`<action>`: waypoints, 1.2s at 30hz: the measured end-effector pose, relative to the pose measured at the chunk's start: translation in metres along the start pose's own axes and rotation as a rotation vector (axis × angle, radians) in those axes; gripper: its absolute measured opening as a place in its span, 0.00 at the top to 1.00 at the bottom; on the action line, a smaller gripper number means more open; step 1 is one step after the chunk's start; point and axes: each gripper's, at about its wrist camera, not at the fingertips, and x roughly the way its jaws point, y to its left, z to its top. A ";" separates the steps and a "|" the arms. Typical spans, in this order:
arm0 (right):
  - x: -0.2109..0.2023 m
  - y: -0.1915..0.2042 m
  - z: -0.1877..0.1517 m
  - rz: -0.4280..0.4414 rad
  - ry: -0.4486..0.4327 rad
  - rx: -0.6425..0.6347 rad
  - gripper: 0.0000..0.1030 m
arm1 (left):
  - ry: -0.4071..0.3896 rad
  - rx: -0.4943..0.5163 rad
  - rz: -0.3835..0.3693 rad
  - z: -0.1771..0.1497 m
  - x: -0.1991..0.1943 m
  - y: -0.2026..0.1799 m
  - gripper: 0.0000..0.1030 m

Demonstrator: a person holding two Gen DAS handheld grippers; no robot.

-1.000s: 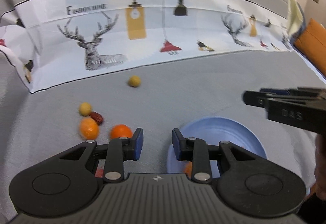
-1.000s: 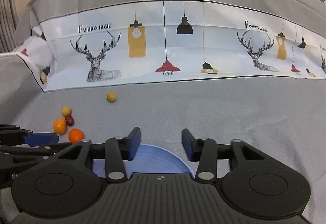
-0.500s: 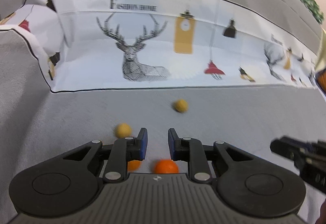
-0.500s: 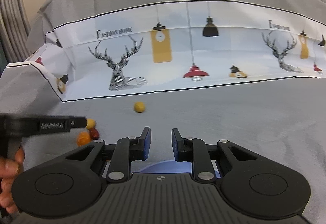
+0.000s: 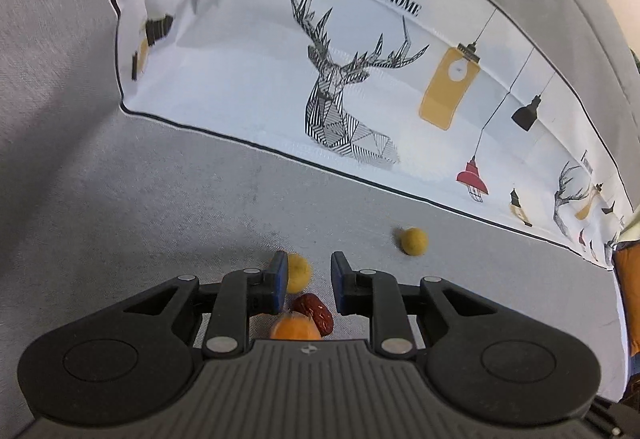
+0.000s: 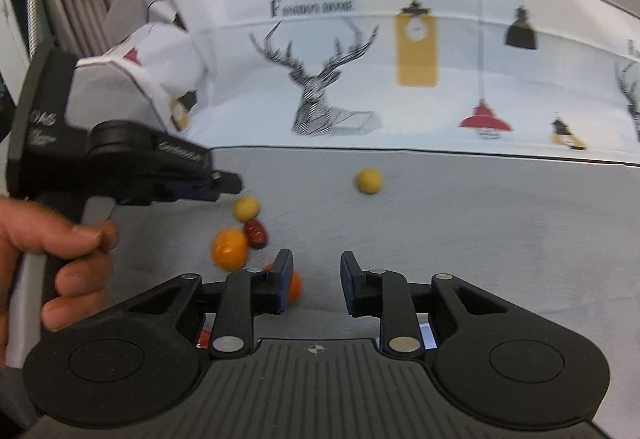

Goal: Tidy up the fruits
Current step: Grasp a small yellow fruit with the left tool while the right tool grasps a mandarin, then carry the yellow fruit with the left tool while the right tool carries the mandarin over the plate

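On the grey cloth lies a cluster of a yellow fruit (image 5: 299, 273), a red date (image 5: 314, 309) and an orange (image 5: 296, 329). My left gripper (image 5: 308, 285) hovers over them, narrowly open, its pads pressing on nothing. The right wrist view shows the same yellow fruit (image 6: 246, 209), date (image 6: 258, 233) and orange (image 6: 230, 249) below the left gripper (image 6: 230, 185). My right gripper (image 6: 316, 281) is opening with nothing between its jaws. A second orange (image 6: 295, 287) is half hidden behind its left finger. A lone yellow ball (image 5: 414, 241) (image 6: 368, 181) lies farther back.
A white sheet printed with deer and lamps (image 5: 348, 107) (image 6: 320, 99) rises behind the fruit. A hand (image 6: 60, 267) holds the left gripper's handle. A sliver of the blue bowl (image 6: 426, 335) shows under the right gripper. An orange object (image 5: 630, 299) sits at the right edge.
Both grippers swung left toward the fruit cluster, and the blue bowl dropped out of the left view. The left jaws narrowed and the gripper rolled. The right jaws narrowed, then widened.
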 end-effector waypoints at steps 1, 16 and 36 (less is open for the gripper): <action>0.004 0.002 0.000 0.009 0.007 -0.003 0.64 | 0.005 0.002 0.000 0.000 0.003 0.000 0.76; 0.070 0.029 0.004 0.020 0.139 -0.071 0.46 | 0.056 0.067 0.058 -0.001 0.035 -0.003 0.71; 0.067 0.028 -0.001 -0.005 0.105 -0.069 0.64 | -0.007 0.098 0.113 -0.012 -0.002 -0.008 0.73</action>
